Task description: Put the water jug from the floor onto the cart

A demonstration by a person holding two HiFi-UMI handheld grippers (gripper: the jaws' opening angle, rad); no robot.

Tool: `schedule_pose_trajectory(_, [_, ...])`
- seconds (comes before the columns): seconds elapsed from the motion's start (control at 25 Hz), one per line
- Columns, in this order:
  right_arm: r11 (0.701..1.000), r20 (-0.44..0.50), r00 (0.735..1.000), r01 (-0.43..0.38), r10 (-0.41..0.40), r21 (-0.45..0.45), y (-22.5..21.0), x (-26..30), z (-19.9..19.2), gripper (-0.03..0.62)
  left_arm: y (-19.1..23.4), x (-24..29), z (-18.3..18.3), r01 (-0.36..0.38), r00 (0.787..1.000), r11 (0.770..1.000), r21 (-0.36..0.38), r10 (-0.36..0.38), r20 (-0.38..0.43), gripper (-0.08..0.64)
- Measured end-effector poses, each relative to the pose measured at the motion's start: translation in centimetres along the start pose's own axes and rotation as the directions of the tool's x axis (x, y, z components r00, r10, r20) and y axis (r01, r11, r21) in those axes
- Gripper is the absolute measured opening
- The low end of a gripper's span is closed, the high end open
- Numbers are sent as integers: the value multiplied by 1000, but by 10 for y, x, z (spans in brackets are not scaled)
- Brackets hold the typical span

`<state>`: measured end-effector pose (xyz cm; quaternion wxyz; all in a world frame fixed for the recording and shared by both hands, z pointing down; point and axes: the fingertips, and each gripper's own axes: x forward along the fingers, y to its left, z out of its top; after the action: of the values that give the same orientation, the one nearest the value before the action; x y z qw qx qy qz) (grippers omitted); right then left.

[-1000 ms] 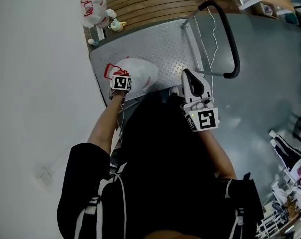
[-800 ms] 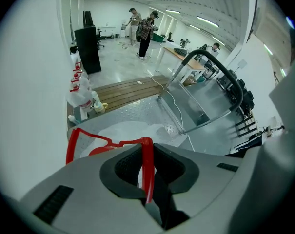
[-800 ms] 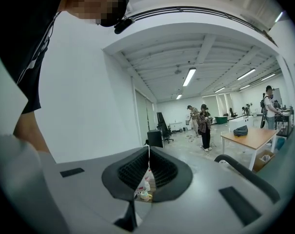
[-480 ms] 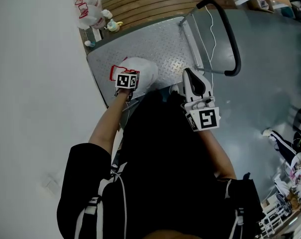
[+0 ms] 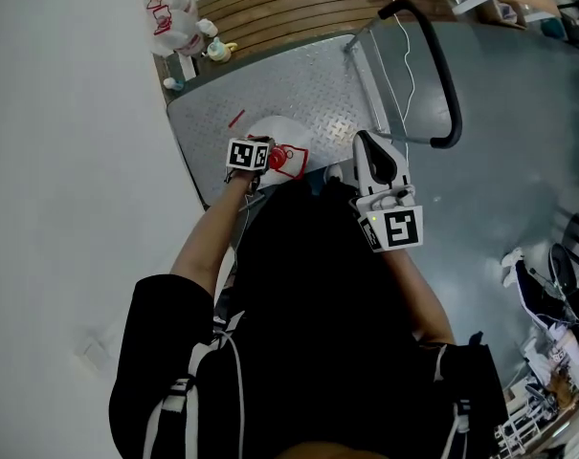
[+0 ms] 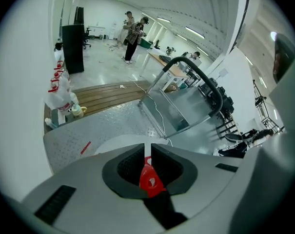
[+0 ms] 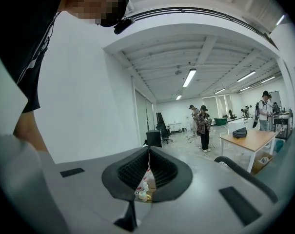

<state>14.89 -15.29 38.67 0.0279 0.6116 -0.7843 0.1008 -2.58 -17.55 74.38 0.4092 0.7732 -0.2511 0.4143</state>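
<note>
Currently my left tongs clamped on the red handle of the water jug, jug over the cart deck, right tongs closed, empty.

Nothing I can read as text, brand or number in any view. The marker cube on my left gripper and the marker cube on my right gripper carry only black-and-white square patterns, no letters or digits. The white jugs by the wall have red marks on them, too small to tell if that's print.
</note>
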Motion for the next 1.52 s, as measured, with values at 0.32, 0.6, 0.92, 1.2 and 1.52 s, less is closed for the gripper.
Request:
schedule_pose_trajectory(0.32, [999, 10, 999, -45, 45, -7, 1, -10, 2, 20, 1, -20, -6, -15, 996, 998, -63, 21, 90, 51])
schedule_pose_trajectory(0.6, [991, 7, 991, -136, 136, -11, 9, -17, -2, 20, -28, -45, -5, 42, 961, 991, -128, -5, 275, 51])
schedule_pose_trajectory(0.92, [970, 6, 970, -242, 242, 2, 22, -19, -4, 20, -62, -83, -13, 44, 892, 972, -229, 65, 447, 44])
schedule_pose_trajectory(1.2, [932, -4, 932, -363, 363, -9, 61, -8, -9, 20, -89, -134, -9, -51, 796, 973, -226, 176, 579, 44])
schedule_pose_trajectory(1.52, [893, 13, 894, -446, 447, -56, 90, 12, 4, 20, -124, -204, 36, -93, 624, 976, -198, 212, 752, 44])
